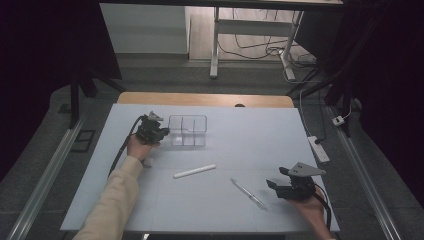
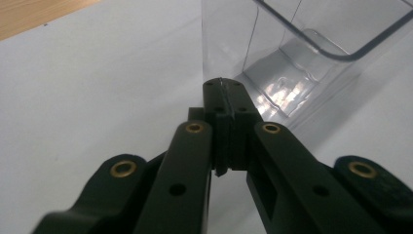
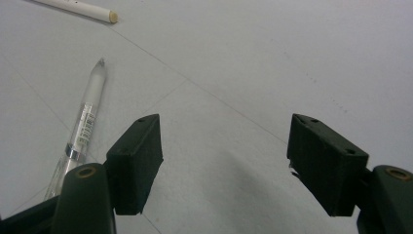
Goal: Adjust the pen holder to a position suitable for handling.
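My left gripper [image 1: 164,131] is at the back left of the white table, held by a hand in a cream sleeve. Its jaws are shut with nothing visible between them, and its tips [image 2: 223,85] stand right at the left wall of a clear plastic divided box [image 1: 187,131] [image 2: 292,63]. A white pen [image 1: 195,171] [image 3: 78,7] lies in the middle of the table. To its right lies a clear pen [image 1: 248,194] [image 3: 87,117] at a slant. My right gripper [image 1: 277,177] [image 3: 224,126] rests low at the front right, open and empty, with the clear pen just beside its left jaw.
The white table top [image 1: 225,150] has a wooden strip [image 1: 205,99] along its far edge. Beyond it stand a desk frame [image 1: 215,45] and floor cables. A power strip [image 1: 318,148] lies off the right edge.
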### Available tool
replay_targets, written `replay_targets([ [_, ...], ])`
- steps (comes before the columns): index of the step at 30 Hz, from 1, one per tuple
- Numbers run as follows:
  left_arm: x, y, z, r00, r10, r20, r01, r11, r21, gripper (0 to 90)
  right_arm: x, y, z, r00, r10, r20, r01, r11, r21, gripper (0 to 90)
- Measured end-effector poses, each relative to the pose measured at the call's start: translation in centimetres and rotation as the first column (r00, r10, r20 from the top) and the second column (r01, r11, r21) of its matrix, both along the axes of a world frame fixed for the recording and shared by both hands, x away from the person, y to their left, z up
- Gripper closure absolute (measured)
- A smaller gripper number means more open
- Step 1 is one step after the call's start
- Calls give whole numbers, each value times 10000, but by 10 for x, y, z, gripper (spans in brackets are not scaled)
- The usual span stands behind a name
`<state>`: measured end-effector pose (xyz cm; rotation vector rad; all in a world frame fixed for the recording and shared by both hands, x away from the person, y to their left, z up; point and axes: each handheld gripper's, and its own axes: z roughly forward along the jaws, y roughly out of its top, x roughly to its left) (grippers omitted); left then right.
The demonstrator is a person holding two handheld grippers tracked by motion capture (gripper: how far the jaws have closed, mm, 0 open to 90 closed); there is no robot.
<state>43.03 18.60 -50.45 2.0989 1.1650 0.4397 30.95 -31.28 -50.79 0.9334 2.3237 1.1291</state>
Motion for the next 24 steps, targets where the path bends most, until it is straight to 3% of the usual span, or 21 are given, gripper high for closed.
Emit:
replay_targets([
  [10,6,-5,0,10000,-74,19,74,9996,-267,891,0,0,0,10000,-27,17,27,10000,-24,280],
  [24,10,-22,-1,9994,-355,23,356,9990,-255,891,0,1,0,10000,-22,18,23,10000,-75,280],
])
